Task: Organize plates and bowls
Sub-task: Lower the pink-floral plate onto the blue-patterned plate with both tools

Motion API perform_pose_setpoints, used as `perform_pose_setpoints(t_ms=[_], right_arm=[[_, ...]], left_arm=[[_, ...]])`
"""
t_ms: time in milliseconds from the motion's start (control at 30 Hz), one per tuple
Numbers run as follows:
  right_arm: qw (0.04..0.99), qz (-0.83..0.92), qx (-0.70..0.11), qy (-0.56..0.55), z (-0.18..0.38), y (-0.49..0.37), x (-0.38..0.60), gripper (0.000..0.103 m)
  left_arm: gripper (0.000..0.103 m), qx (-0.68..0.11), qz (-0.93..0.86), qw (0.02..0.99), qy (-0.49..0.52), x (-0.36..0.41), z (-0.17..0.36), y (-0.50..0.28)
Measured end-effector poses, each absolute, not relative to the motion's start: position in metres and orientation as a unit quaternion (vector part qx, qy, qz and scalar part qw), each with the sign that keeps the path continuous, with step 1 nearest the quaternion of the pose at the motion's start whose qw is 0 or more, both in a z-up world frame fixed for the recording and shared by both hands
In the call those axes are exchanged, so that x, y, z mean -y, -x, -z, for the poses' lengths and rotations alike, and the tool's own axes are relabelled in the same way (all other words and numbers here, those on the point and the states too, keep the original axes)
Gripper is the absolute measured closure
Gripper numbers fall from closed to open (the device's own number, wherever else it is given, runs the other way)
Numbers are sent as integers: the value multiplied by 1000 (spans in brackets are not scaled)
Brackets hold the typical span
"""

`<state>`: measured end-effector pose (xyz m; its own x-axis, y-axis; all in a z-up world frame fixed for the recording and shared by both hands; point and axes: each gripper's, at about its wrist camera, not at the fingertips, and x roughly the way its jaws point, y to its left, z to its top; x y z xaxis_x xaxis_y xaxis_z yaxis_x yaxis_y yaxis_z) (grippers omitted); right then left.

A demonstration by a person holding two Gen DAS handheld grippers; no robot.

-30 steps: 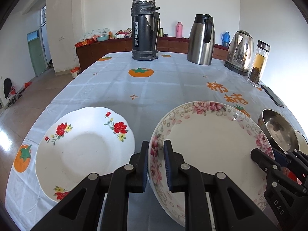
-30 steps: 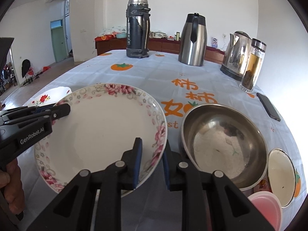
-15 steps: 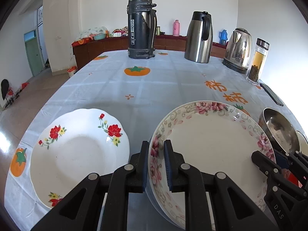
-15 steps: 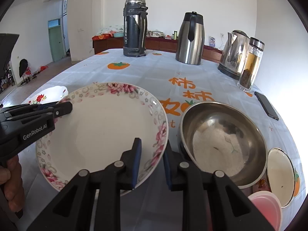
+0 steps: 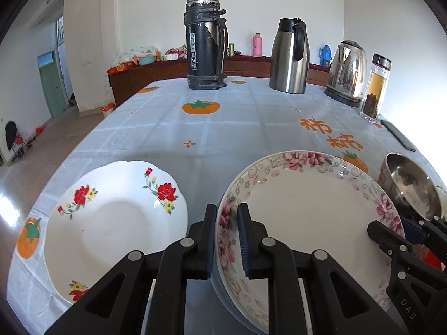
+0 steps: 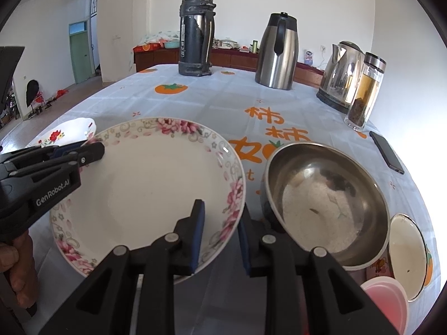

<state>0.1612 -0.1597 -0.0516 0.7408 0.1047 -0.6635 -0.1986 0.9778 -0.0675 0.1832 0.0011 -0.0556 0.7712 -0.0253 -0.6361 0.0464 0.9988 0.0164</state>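
A pink-flowered plate (image 5: pixel 313 212) is held by both grippers just above the table. My left gripper (image 5: pixel 226 237) is shut on its left rim. My right gripper (image 6: pixel 220 237) is shut on its right rim (image 6: pixel 232 203); the left gripper also shows in the right wrist view (image 6: pixel 83 150). A red-flowered white plate (image 5: pixel 111 223) lies on the table to the left, also visible in the right wrist view (image 6: pixel 61 134). A steel bowl (image 6: pixel 327 195) sits right of the held plate, also visible in the left wrist view (image 5: pixel 408 184).
A small cream bowl (image 6: pixel 408 254) and a pink lid (image 6: pixel 385 298) lie at the near right. A black flask (image 5: pixel 205 42), steel jug (image 5: pixel 290 55), kettle (image 5: pixel 349 69) and tea bottle (image 5: pixel 375 86) stand at the back. A phone (image 6: pixel 387 152) lies at the right edge.
Both grippers have lifted the pink-flowered plate slightly and drawn it back toward the near edge; the red-flowered plate and the steel bowl stayed put.
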Motion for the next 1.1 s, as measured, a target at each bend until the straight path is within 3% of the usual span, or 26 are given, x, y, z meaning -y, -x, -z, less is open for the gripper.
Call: perform_pose_setpoints(t_ms=[1100], right_arm=[[929,-74,-351,87,53,-161,155,76]], left_arm=[[90,-334,15,942,-19,-2,56,-184]])
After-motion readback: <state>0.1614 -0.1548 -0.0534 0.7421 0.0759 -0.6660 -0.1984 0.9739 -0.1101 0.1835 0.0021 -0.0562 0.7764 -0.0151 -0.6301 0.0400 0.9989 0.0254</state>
